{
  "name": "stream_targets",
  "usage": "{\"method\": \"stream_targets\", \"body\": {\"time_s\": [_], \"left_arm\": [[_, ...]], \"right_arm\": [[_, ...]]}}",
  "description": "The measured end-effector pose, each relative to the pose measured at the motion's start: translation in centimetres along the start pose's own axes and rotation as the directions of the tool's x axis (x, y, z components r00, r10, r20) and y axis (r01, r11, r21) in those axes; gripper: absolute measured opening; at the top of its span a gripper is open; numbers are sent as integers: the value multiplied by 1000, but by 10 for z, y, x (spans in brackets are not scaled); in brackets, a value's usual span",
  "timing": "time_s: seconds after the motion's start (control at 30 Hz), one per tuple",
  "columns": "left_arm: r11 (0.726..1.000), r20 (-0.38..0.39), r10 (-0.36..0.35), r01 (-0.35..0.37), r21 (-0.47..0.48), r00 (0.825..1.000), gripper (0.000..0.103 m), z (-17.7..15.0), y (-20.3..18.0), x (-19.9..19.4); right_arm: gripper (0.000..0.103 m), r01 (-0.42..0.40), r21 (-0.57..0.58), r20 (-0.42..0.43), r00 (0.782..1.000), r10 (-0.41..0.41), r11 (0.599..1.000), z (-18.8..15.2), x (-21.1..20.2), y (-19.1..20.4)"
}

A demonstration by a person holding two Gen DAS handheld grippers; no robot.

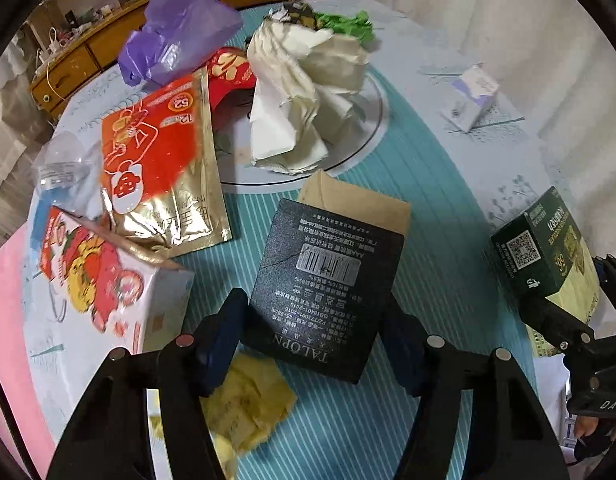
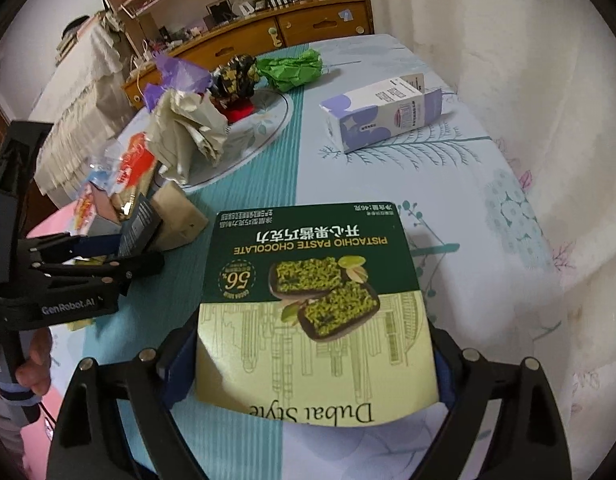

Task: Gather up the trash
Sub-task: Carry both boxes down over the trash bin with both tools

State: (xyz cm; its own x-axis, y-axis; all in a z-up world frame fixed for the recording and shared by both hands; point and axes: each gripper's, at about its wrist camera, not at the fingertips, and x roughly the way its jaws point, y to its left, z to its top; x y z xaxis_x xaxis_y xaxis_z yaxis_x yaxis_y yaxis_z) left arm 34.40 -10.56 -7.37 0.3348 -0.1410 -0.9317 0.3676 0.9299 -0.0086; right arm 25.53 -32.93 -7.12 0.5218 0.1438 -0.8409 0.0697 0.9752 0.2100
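Observation:
My left gripper (image 1: 313, 332) is shut on a black TALOPN box (image 1: 327, 276) with a brown inner sleeve, held above the table. It also shows in the right wrist view (image 2: 142, 226), where the left gripper (image 2: 128, 256) is at the left. My right gripper (image 2: 308, 364) is shut on a green pistachio chocolate box (image 2: 311, 304), held above the table. That box shows at the right of the left wrist view (image 1: 547, 248). More trash lies around: crumpled white paper (image 1: 304, 92) on a plate (image 1: 363, 148), an orange and gold pouch (image 1: 160, 164), a purple bag (image 1: 176, 32).
A white carton with red fruit print (image 1: 108, 284) and yellow wrappers (image 1: 248, 400) lie near the left gripper. A lilac milk carton (image 2: 379, 116) lies on its side at the far right. Green crumpled paper (image 2: 292, 68) is beyond the plate. A wooden sideboard (image 2: 308, 28) stands behind.

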Motion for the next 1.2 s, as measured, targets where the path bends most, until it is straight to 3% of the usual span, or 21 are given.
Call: {"method": "stream_targets", "body": {"time_s": [0.37,0.53,0.7,0.93,1.2], "left_arm": [[997,97,-75,73,25,992,63,-53,-11,-88],[992,139,-126,124,22,982,63,-108,-13,-137],[990,142,-141,142,-1,980,63,-170,-4,-159],[994,109,-92,98,-48,990,63,-252,0,-146],[990,0,-91,90,-113,996,63,-312,0,-79]], "right_arm": [[92,-103,17,78,992,101,995,-38,-61,18],[92,-140,3,108,984,138,990,-72,-98,35],[92,-187,-27,106,976,189,982,-112,-125,53],[92,-216,-96,22,975,219,972,-174,-130,87],[92,-171,-123,-119,980,157,978,-225,-84,100]]}}
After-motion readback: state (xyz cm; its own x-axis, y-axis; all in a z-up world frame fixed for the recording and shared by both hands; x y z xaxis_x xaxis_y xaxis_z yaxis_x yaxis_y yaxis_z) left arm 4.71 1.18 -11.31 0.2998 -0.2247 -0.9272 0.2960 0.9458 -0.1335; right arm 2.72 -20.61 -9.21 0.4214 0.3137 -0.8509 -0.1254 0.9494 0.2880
